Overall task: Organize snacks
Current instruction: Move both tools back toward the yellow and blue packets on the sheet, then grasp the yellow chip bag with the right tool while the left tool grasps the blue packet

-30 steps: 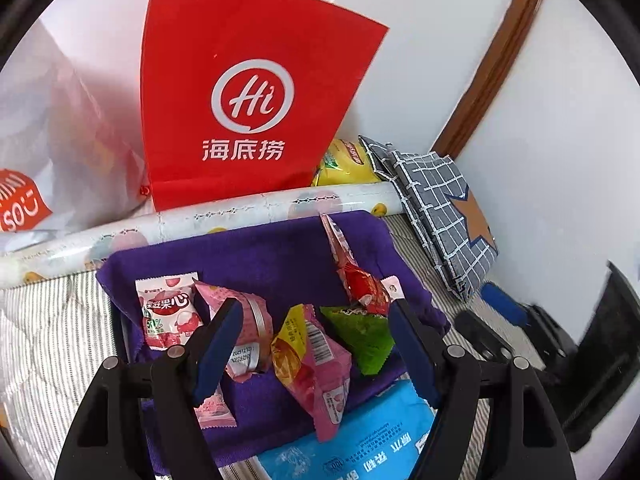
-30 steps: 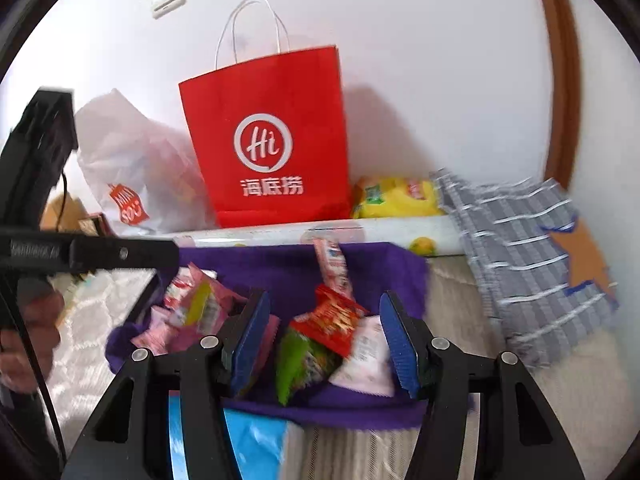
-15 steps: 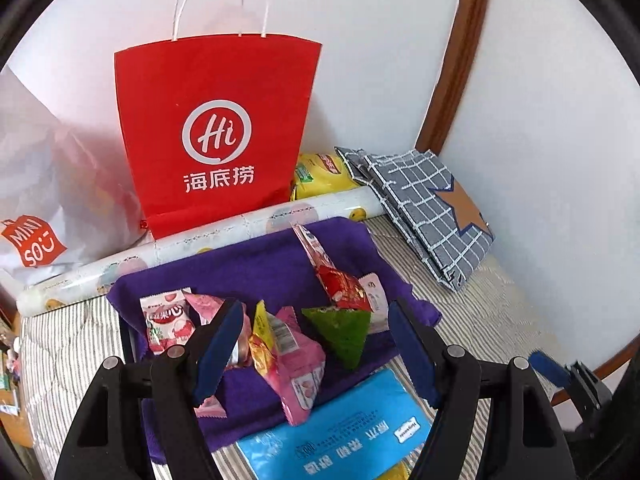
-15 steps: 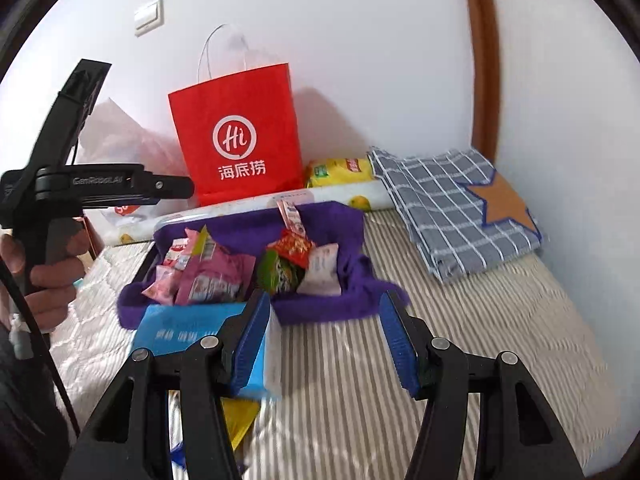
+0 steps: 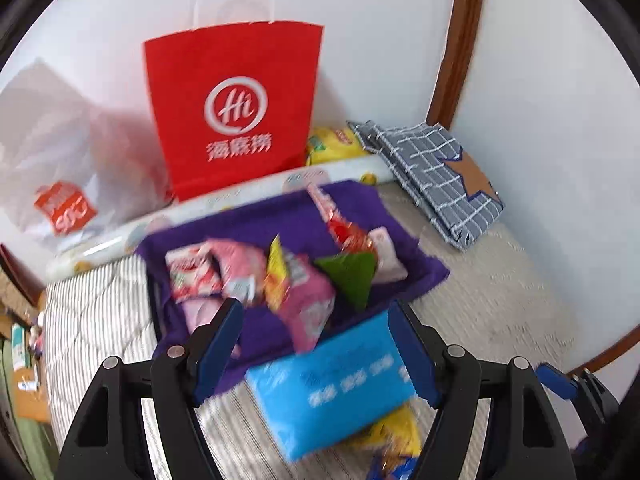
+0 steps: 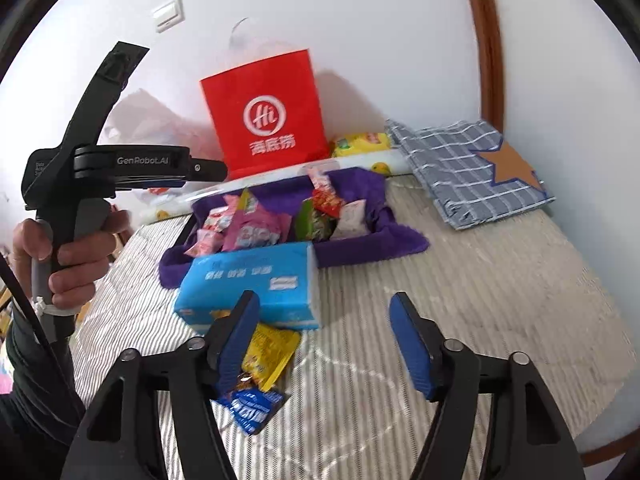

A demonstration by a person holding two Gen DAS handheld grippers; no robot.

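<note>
A purple-lined tray (image 5: 424, 268) (image 6: 384, 240) on the bed holds several snack packets: pink ones (image 5: 236, 268) (image 6: 256, 228), a green one (image 5: 352, 276) and a red one (image 6: 326, 200). A yellow packet (image 6: 268, 354) and a blue packet (image 6: 252, 404) lie loose on the striped bedding in front of a blue tissue pack (image 5: 336, 384) (image 6: 256, 284). My left gripper (image 5: 316, 348) is open and empty, above the tray's near edge. My right gripper (image 6: 324, 340) is open and empty, drawn back over the bedding, its left finger above the loose packets.
A red paper bag (image 5: 232, 108) (image 6: 264, 112) stands against the wall behind the tray. A white plastic bag (image 5: 52, 152), a rolled sheet (image 5: 224, 200), a yellow bag (image 6: 360, 144) and a folded checked cloth (image 6: 472, 168) lie around it. A wooden frame (image 5: 456, 40) runs up the right.
Both grippers have pulled back from the tray. The tissue pack and the loose yellow and blue packets have come into view. Both stayed open.
</note>
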